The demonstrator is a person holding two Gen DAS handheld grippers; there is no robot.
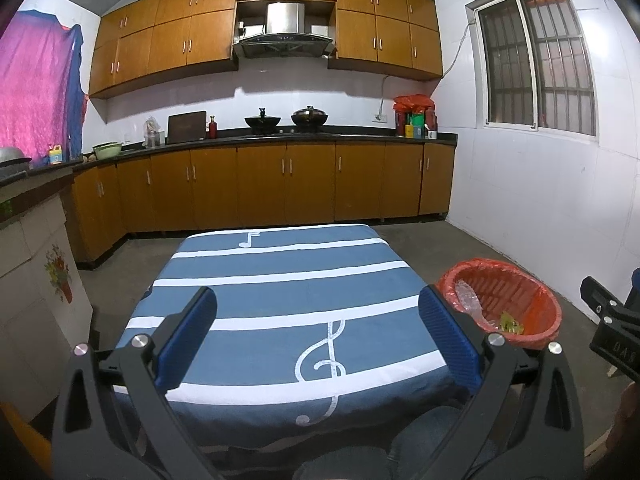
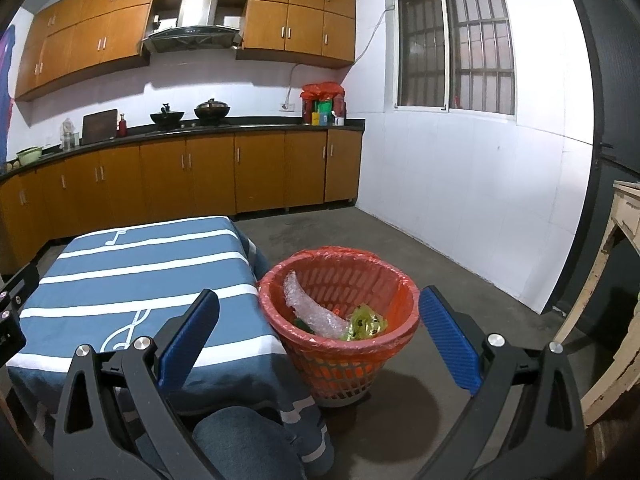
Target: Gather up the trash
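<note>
An orange waste basket (image 2: 340,320) with a red liner stands on the floor right of the table; it also shows in the left wrist view (image 1: 504,304). Inside it lie a clear bubble-wrap piece (image 2: 308,312) and a yellow-green wrapper (image 2: 366,326). My left gripper (image 1: 318,336) is open and empty above the near part of the table with the blue striped cloth (image 1: 280,280). My right gripper (image 2: 320,338) is open and empty, held above and in front of the basket. The right gripper's body shows at the right edge of the left wrist view (image 1: 612,320).
Kitchen cabinets and a counter (image 1: 280,138) with woks and bottles run along the far wall. A white tiled wall with a window (image 2: 452,48) is on the right. A worn wooden table (image 2: 616,280) stands at far right. A cardboard box (image 1: 36,280) stands at left.
</note>
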